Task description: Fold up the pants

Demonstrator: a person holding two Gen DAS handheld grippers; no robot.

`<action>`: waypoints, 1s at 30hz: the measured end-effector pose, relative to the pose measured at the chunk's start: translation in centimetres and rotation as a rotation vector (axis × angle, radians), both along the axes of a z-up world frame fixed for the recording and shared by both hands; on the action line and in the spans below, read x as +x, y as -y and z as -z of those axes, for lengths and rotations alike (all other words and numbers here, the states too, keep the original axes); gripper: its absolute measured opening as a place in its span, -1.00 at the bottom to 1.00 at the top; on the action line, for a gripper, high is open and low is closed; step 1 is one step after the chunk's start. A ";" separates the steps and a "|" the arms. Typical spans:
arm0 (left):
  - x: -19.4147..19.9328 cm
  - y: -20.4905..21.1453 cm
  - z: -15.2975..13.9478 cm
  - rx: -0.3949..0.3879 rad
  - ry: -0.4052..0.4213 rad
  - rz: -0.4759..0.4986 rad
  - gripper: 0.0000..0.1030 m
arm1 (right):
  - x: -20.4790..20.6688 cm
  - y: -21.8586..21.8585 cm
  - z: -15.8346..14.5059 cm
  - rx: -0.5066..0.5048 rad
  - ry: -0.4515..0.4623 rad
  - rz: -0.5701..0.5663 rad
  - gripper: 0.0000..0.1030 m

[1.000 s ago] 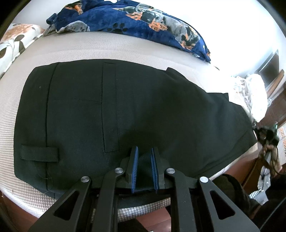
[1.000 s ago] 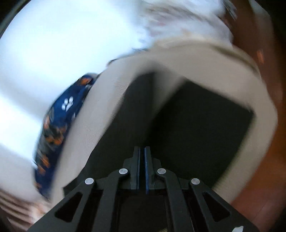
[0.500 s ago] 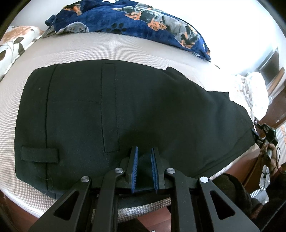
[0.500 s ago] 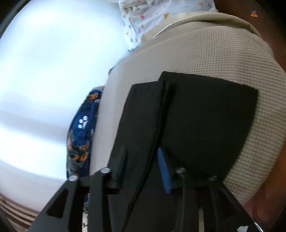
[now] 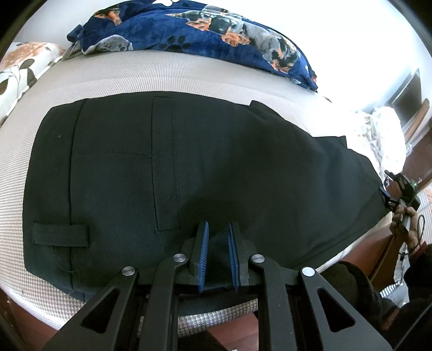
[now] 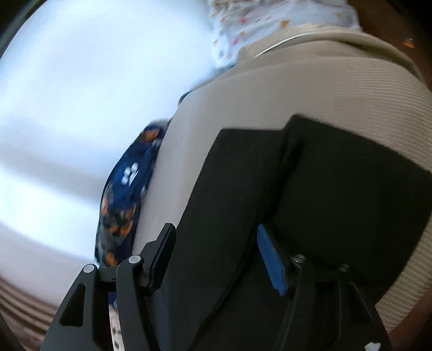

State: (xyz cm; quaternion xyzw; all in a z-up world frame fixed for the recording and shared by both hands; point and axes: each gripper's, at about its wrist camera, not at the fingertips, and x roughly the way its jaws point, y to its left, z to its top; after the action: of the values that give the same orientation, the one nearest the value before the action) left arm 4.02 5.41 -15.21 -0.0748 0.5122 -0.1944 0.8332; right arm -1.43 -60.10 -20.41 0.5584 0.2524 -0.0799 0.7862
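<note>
Two grippers work the black pants (image 5: 189, 167): your left gripper (image 5: 218, 240) pinches the near hem; your right gripper (image 6: 216, 243) is opening, fabric between its unpressed pads.

One pair of black pants (image 5: 205, 172) lies on one beige mattress (image 5: 162, 75). The pants show one belt loop (image 5: 60, 235) and one welt pocket (image 5: 164, 164) in the left wrist view. Two grippers are counted: the left gripper (image 5: 218, 252) and the right gripper (image 6: 216, 256), each with two fingers. One navy dog-print blanket (image 5: 205, 32) is there, one floral pillow (image 5: 24, 67), one white patterned cloth (image 6: 270, 24), and one person's hand (image 5: 405, 218).
</note>
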 end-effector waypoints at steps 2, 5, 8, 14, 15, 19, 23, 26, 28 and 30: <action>-0.1 0.1 0.0 0.001 0.000 -0.001 -0.68 | 0.5 -0.4 1.0 0.096 0.054 -0.044 0.18; 0.0 0.1 0.0 0.003 -0.001 0.000 -0.68 | 0.6 -0.9 1.4 0.118 0.065 -0.030 0.14; 0.0 0.1 -0.1 0.010 -0.001 0.001 -0.68 | 1.0 -1.4 1.2 0.087 0.040 -0.050 0.15; -0.1 0.2 -0.2 0.022 0.005 0.009 -0.68 | 2.0 -1.1 1.6 0.016 -0.083 -0.037 -0.92; -0.1 0.2 -0.2 0.026 0.007 0.013 -0.68 | 2.0 -1.0 1.9 0.024 -0.102 -0.035 -0.89; -0.1 0.4 -0.4 0.051 0.015 0.038 -0.68 | -0.4 -1.9 -0.1 -0.003 -0.023 -0.031 -0.91; -0.2 0.4 -0.9 0.074 0.005 0.051 -0.64 | -4.6 -1.4 -2.1 0.001 0.019 0.002 -0.91; -0.6 0.2 -1.1 0.083 0.003 0.074 -0.61 | -7.3 -1.1 -1.0 0.015 -0.038 0.001 -0.91; -0.8 -0.1 -1.1 0.087 0.013 0.086 -0.58 | -8.1 -0.8 0.4 0.033 -0.073 0.008 -0.91; -1.0 -0.2 -1.0 0.092 0.017 0.091 -0.58 | -8.8 -0.6 2.4 0.095 -0.072 0.035 -0.91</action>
State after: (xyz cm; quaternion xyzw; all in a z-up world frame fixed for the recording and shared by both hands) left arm 2.98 5.60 -14.23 -0.0115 0.5164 -0.2090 0.8304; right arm -10.21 -59.52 -22.81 0.5962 0.2739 -0.1018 0.7478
